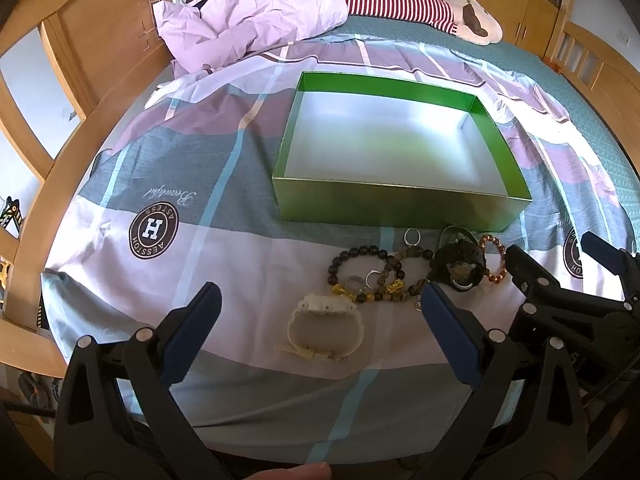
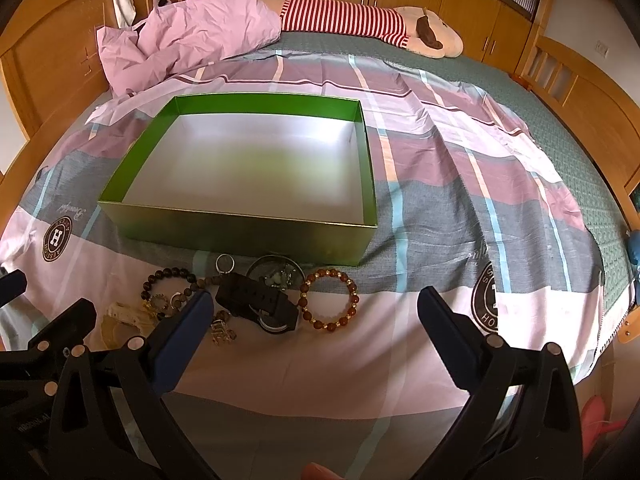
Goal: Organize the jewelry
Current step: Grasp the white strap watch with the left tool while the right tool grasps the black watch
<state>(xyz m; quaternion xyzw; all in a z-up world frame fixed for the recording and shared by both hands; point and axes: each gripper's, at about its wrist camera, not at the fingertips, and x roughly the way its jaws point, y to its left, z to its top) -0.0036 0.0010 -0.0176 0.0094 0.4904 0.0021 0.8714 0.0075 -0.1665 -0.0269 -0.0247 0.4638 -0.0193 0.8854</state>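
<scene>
Jaws: both pairs spread wide, nothing held. Left gripper (image 1: 320, 300) hovers low over the near strip of the bedspread (image 1: 224, 248), its fingers flanking the cream watch (image 1: 326, 330). Right gripper (image 2: 314, 300) sits beside it to the right; its left finger overlaps the jewelry cluster in the right wrist view, its right finger stands over bare cloth.

Green box (image 1: 400, 206): open-topped, pale silver interior, nothing inside. Its near wall faces the jewelry, just beyond the row.

Jewelry, all on the bedspread between the box's near wall and the grippers:
- cream watch, nearest the left gripper, strap curled into a loop
- dark bead bracelet (image 1: 354, 254), at the left of the row
- brown bead bracelet with gold charms (image 1: 400, 286), overlapping the dark one
- silver ring (image 1: 412, 236), close to the box wall
- black watch (image 2: 258, 302), lying against a round dark-rimmed item (image 2: 276, 272) that touches or nearly touches the box wall
- amber bead bracelet (image 2: 330, 300), at the right end, apart from the box

Open room: broad bare bedspread to the right of the amber bracelet and to the left of the cluster. Bed's near edge falls away just under the grippers.

Far end of bed: crumpled pink sheet (image 1: 248, 16) and striped plush toy (image 1: 400, 2), well apart from the box
</scene>
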